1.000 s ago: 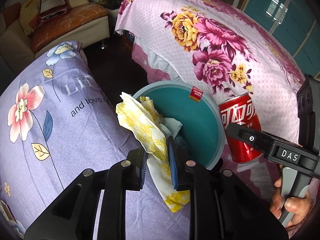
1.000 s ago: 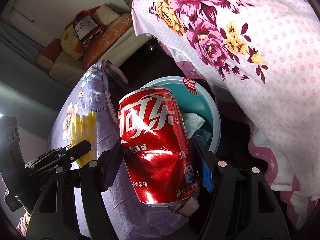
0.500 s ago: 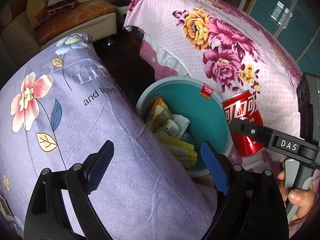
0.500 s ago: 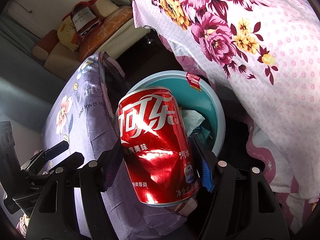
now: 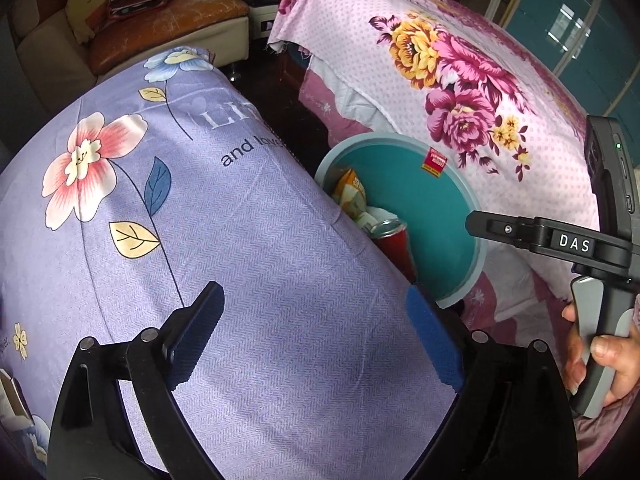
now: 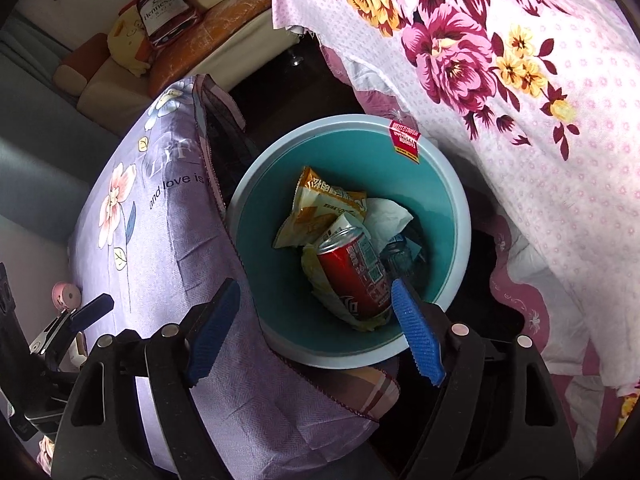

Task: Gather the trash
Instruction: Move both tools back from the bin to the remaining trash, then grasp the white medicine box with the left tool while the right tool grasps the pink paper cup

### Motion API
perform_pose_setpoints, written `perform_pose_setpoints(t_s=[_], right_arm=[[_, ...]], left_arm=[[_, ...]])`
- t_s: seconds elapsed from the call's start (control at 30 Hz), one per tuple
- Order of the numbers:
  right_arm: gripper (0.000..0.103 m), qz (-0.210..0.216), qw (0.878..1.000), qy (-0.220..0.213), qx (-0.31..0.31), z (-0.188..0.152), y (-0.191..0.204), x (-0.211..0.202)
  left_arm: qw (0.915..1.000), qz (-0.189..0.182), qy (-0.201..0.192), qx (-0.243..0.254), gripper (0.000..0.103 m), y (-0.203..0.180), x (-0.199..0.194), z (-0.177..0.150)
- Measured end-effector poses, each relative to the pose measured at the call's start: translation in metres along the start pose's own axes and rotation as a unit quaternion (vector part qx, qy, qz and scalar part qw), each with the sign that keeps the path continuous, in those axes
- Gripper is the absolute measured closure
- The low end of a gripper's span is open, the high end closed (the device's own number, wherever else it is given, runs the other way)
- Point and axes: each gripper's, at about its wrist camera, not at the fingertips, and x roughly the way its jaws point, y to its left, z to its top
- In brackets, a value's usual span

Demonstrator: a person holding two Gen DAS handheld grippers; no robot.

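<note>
A teal trash bin [image 6: 448,184] stands on the floor between two covered pieces of furniture; it also shows in the left wrist view [image 5: 468,200]. Inside it lie a red cola can [image 6: 354,276], an orange snack wrapper [image 6: 320,204], white tissue [image 6: 386,216] and yellow paper. The can's top shows in the left wrist view [image 5: 390,232]. My right gripper [image 6: 316,328] is open and empty just above the bin's near rim. My left gripper [image 5: 316,340] is open and empty over the purple cloth.
A purple flowered cloth [image 5: 160,216] covers the furniture left of the bin. A pink flowered cloth [image 5: 460,80] covers the one on the right. A sofa with cushions [image 5: 160,20] stands at the back. Dark floor shows between them.
The left gripper opened and let the yellow paper fall into the bin, then drew back over the purple cloth. The right gripper opened and the red can dropped into the bin.
</note>
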Motion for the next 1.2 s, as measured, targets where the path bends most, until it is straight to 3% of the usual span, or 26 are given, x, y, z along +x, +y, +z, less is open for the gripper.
perform_pose_setpoints(t_s=[0.53,0.8,1.0,1.2], right_arm=[[0.024,-0.012,0.997,0.027,-0.072,-0.016,0.086,0.006],[0.022,-0.015,0.988,0.053,-0.143,-0.031,0.159,0.024],[0.022,-0.019,0.968,0.079,-0.238,-0.050,0.237,0.043],[0.022,-0.027,0.927,0.110,-0.358,-0.074,0.328,0.066]], left_arm=[[0.9969,0.002,-0.026,-0.075,0.010,0.081,-0.043,-0.043],[0.9894,0.019,-0.039,-0.139,0.007,0.153,-0.075,-0.086],[0.9760,0.040,-0.047,-0.209,0.007,0.220,-0.106,-0.138],[0.9561,0.071,-0.053,-0.279,0.007,0.284,-0.135,-0.196]])
